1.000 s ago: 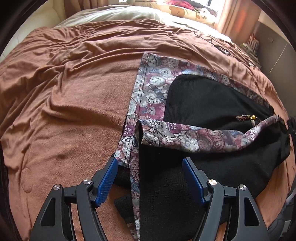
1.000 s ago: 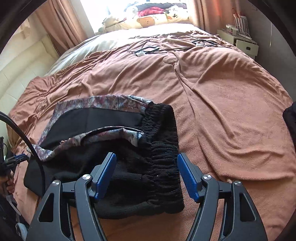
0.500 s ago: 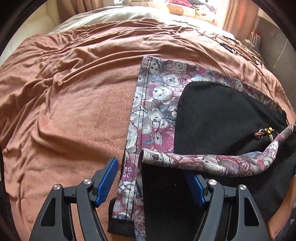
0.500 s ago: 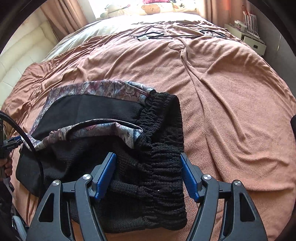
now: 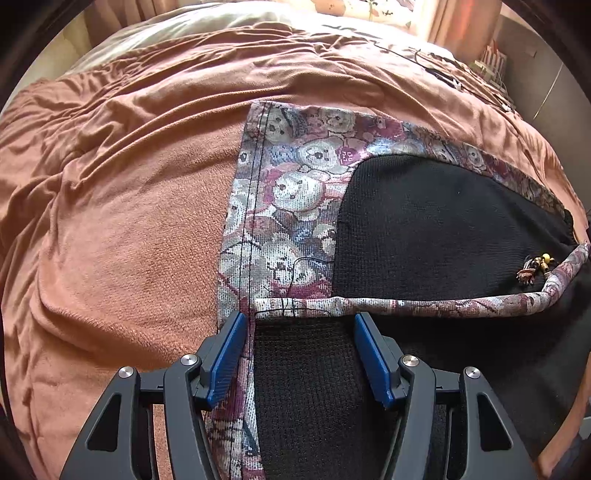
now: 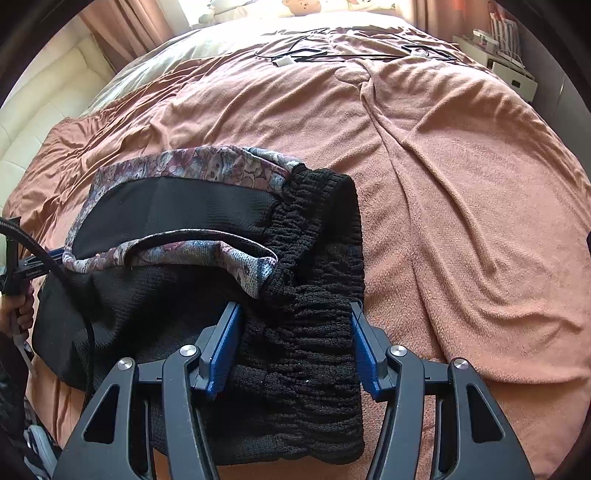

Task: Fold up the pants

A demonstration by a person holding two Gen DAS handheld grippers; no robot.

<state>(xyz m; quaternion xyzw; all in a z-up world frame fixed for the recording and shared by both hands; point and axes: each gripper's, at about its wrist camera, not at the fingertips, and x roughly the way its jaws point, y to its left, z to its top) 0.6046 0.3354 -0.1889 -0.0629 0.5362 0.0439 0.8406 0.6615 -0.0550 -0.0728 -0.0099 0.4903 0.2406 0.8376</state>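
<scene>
Bedding first: a rust-brown fleece blanket [image 6: 461, 206] covers the whole bed, rumpled into long folds, with a cream sheet [image 5: 192, 27] showing at the far head edge. Thin black cables [image 6: 332, 55] with a small white plug lie across the blanket near that far edge. A white bedside cabinet [image 6: 513, 74] stands off the bed's far right corner, and pink curtains [image 6: 125, 29] hang behind the head.

Near the front edge of the bed lie the black knit pants with bear-print tapestry panels [image 5: 424, 221], laid flat and doubled over. The printed cloth [image 5: 288, 177] runs along the hem end and the far side; a strip of it crosses the black knit as a turned-over edge. A small beaded tassel [image 5: 535, 267] sits on the black part. The ribbed elastic waistband [image 6: 314, 332] is bunched and gathered at the other end.

The left gripper [image 5: 299, 354] straddles the hem end, its blue pads part-spread and just closing in, cloth between them but not yet pinched. The right gripper [image 6: 295, 347] straddles the waistband likewise, jaws closing, not yet pressing on it.
</scene>
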